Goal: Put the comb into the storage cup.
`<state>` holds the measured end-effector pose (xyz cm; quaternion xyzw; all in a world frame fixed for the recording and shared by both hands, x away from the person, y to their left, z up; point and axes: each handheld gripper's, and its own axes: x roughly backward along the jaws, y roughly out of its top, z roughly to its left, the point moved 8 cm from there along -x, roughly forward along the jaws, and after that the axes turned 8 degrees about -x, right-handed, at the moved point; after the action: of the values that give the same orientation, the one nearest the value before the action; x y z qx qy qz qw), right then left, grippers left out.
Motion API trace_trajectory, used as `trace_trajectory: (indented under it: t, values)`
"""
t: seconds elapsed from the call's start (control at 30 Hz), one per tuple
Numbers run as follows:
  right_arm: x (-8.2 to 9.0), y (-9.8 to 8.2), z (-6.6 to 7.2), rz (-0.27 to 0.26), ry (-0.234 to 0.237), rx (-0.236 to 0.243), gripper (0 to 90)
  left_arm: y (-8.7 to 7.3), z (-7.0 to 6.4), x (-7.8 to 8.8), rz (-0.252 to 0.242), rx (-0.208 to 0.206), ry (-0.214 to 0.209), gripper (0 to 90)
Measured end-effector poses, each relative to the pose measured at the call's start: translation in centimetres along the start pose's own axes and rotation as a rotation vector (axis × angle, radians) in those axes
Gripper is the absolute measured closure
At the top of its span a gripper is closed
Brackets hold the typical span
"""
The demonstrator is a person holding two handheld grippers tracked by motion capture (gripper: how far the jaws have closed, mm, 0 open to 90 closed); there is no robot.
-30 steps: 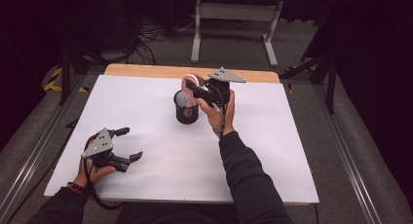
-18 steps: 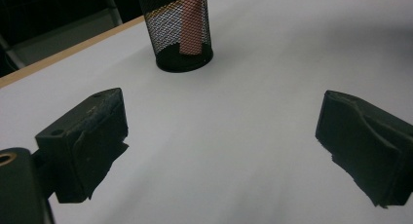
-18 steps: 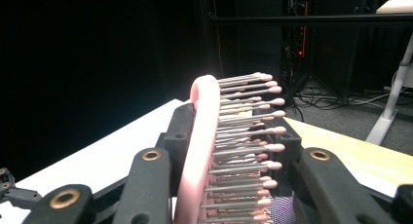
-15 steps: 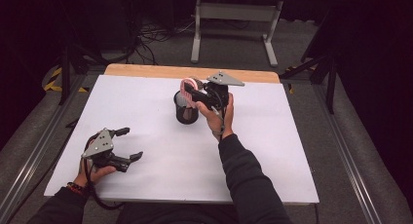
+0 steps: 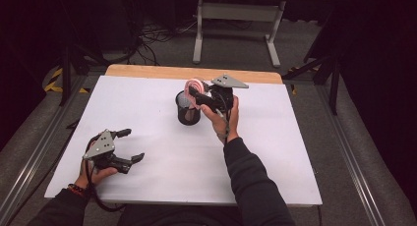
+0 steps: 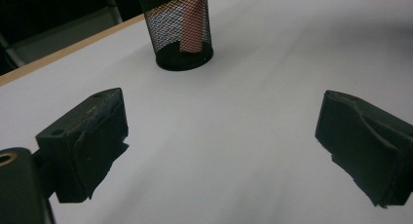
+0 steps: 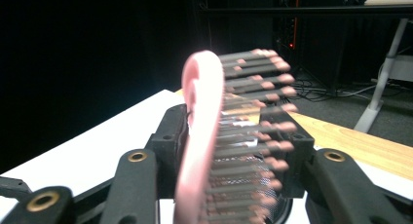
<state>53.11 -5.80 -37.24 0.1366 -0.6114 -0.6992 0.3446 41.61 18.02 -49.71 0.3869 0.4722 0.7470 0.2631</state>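
The white counter (image 5: 162, 152) carried a black mesh cup (image 5: 188, 108), standing upright toward the far middle of the surface, with a strip of bare wood showing along the counter's far edge. A pink hairbrush (image 5: 193, 87) stood handle-down inside the cup, its bristled head rising above the rim; in the left gripper view the pink handle (image 6: 193, 20) was visible through the mesh of the cup (image 6: 178, 36), reaching down toward the base. The right claw (image 5: 197, 97) was at the brush head, just right of the cup and above its rim, held in a hand whose dark sleeve came in from the near edge. In the right gripper view the brush (image 7: 204, 136) stood between the two black jaws, pink back toward the jaw on the left of that view, bristles with pink tips pointing toward the other. The jaws had just been opening, with the brush head between them; they stood narrow, and whether the pads pressed on the brush could not be told from that blurred view. The left claw (image 5: 129, 145) rested at the near left of the counter, well apart from the cup, pointing right. Its jaws stood wide with nothing between them, bare white counter (image 6: 243, 136) showing across the gap. A cable trailed from it toward the near edge.
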Motion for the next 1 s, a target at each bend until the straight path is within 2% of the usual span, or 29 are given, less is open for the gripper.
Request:
trace_trajectory:
  t: [0.27, 0.53, 0.73, 0.87, 1.0]
  values:
    - [0.2, -0.4, -0.4, 0.011, -0.011, 0.008, 45.1, 0.0, 0.0, -0.1, 0.0, -0.001, -0.005, 5.7]
    - [0.5, -0.3, -0.5, 0.029, -0.044, 0.08, 36.2, -0.2, -0.1, -0.2, 0.011, -0.006, -0.006, 5.7]
    - [0.7, -0.4, -0.5, 0.041, -0.016, 0.061, 32.4, -0.3, 0.0, -0.2, 0.017, -0.002, -0.007, 5.7]
    - [1.0, -0.1, -0.7, 0.046, -0.045, 0.101, 28.9, -0.3, 0.0, -0.2, 0.016, -0.003, -0.004, 5.7]
    - [1.2, 0.1, -0.6, 0.05, -0.052, 0.128, 26.5, -0.3, 0.0, -0.2, 0.018, -0.001, -0.004, 5.6]
